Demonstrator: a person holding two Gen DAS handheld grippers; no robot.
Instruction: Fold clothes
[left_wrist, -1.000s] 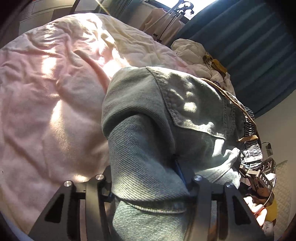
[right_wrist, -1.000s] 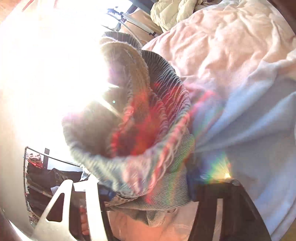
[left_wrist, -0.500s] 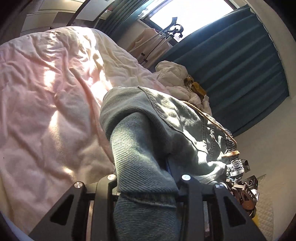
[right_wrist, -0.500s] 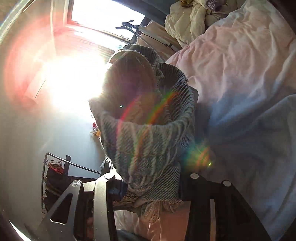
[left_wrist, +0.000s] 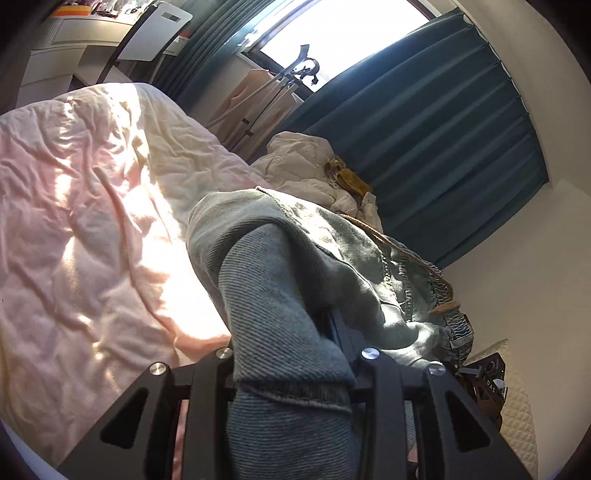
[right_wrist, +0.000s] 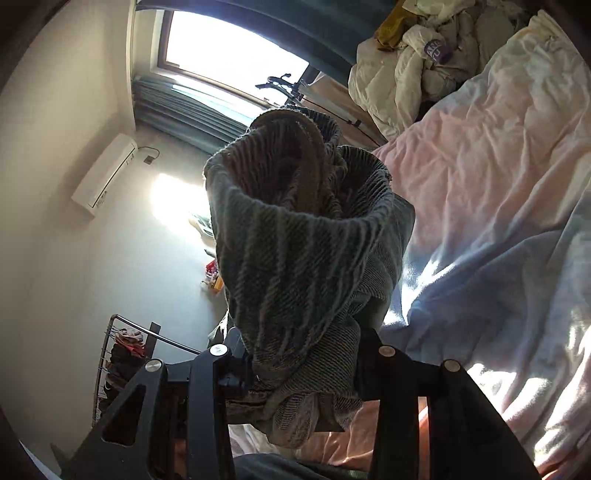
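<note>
A pair of grey-green denim trousers (left_wrist: 280, 280) with an elastic waistband and a tan drawstring hangs between both grippers above a pink bed cover (left_wrist: 74, 240). My left gripper (left_wrist: 295, 354) is shut on one edge of the trousers, whose cloth drapes over its fingers. My right gripper (right_wrist: 299, 362) is shut on the gathered waistband (right_wrist: 295, 229), which bunches up in front of the lens. The fingertips of both are hidden by the cloth.
A heap of cream clothes and a yellow item (left_wrist: 317, 177) lies at the bed's far end below teal curtains (left_wrist: 436, 125). A clothes rack (left_wrist: 280, 85) stands by the window. A wire rack (right_wrist: 122, 350) and an air conditioner (right_wrist: 103, 173) line the wall.
Both grippers have risen and tilted upward with the trousers. More of the window, curtains and wall is in view, and the sun glare in the right wrist view has gone.
</note>
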